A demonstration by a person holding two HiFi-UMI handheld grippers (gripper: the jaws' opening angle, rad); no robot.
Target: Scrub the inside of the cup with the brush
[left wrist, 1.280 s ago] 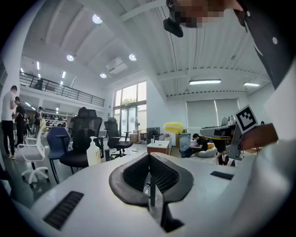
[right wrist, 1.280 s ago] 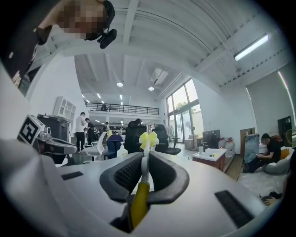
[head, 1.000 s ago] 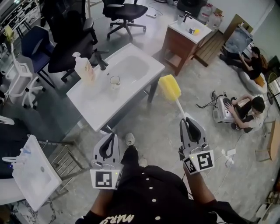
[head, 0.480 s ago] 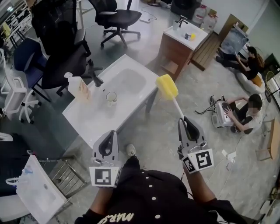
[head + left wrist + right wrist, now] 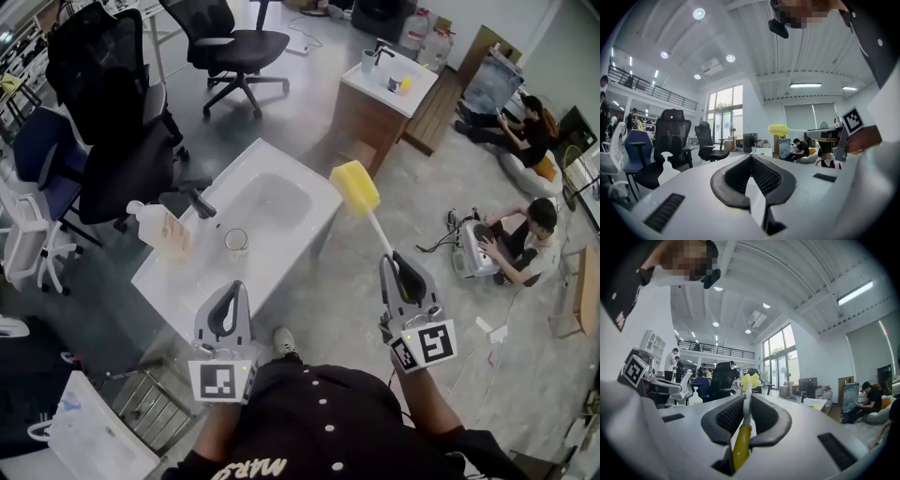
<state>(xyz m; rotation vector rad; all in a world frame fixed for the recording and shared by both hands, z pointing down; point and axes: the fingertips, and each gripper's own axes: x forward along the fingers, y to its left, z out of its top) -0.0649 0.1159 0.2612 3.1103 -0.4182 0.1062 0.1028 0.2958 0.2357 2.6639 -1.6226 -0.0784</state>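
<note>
Low in the frame, the left tool (image 5: 236, 289) is closed on nothing. The right tool (image 5: 394, 262), lower right, is clamped on the thin handle of the brush (image 5: 356, 190), whose yellow sponge head sticks out ahead, up and to the left.

Both tools are short of the white tabletop (image 5: 202, 281), so the step in hand looks like the approach. Nothing is touching the cup yet.

The cup (image 5: 236, 243) stands upright near the middle of the frame, on the flat part of the tabletop beside the sunken basin (image 5: 267, 202). To do this well, the left tool should open before it arrives and take the cup around its wall, low down, leaving the mouth free. The cup looks like clear glass, so the squeeze should be firm but not hard.

The sponge head seems wide for that mouth – best lined up straight above it and pushed in squarely.

Further left, the soap bottle (image 5: 157, 228) and tap (image 5: 199, 202) stand near the cup – keep the left tool away from them.
</note>
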